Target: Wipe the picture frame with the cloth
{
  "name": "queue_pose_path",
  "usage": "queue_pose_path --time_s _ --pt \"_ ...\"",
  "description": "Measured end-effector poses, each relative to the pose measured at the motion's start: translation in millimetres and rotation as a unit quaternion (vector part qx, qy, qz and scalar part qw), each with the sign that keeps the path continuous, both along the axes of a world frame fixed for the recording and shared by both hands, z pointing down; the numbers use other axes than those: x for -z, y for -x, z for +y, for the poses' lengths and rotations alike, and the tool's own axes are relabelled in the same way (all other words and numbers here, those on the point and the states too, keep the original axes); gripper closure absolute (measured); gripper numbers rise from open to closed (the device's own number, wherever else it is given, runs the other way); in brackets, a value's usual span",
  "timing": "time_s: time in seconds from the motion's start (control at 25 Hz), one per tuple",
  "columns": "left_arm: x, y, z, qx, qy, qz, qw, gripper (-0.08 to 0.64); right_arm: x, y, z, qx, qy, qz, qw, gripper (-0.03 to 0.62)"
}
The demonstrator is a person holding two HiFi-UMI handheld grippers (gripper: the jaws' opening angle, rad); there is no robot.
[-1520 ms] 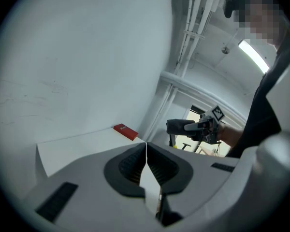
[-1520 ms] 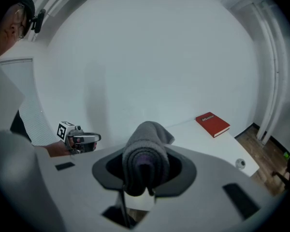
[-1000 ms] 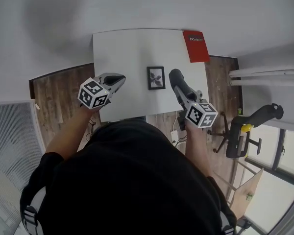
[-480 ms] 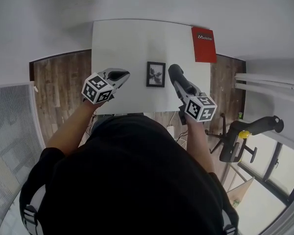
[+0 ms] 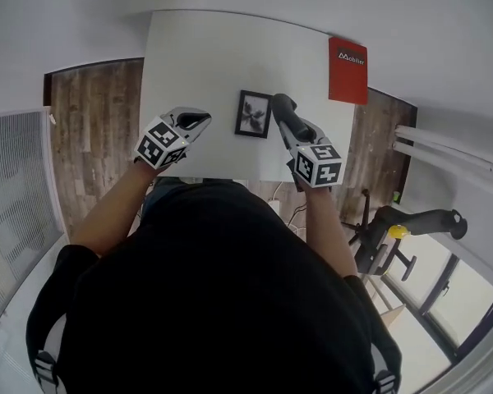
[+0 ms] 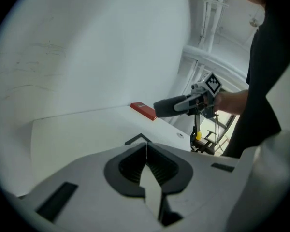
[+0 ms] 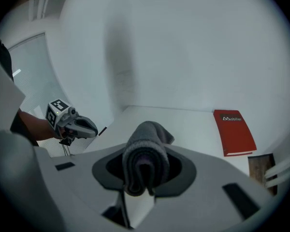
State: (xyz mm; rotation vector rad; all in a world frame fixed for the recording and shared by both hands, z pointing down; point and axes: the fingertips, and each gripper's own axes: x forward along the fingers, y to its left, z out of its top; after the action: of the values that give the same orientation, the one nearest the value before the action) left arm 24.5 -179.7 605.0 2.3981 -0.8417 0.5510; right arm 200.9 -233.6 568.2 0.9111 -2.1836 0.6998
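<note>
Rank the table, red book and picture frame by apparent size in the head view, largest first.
1. Table
2. Red book
3. Picture frame, only somewhat smaller than the book

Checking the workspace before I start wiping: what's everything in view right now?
table: one, white, against the wall
picture frame: one, black, on the table between the grippers
booklet: one, red, table's far right corner
cloth: one, grey, folded in the right gripper's jaws
wheeled stand: one, black with a yellow part, on the floor at right
floor: brown wood, either side of the table
left gripper: one, grey, shut, empty
right gripper: one, grey, shut on the cloth
</note>
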Motion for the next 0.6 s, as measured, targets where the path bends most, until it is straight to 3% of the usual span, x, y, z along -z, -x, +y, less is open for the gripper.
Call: queue_pose_path --time_s 0.12,0.36,0.6 --pt "-16 -10 7 -0.013 0.001 -0.024 0.9996 0.549 -19 -1 -10 0.021 0.001 0.021 1.0 0.485" --pt "-44 -24 18 -0.009 0.023 -0.03 0.9992 0.548 -63 0 -21 0.067 0.003 0.071 0.995 0.485" --pt "-75 -54 28 -0.044 0.052 -0.044 0.9967 0.523 -93 6 -25 0.125 -0.011 0.116 0.985 0.485"
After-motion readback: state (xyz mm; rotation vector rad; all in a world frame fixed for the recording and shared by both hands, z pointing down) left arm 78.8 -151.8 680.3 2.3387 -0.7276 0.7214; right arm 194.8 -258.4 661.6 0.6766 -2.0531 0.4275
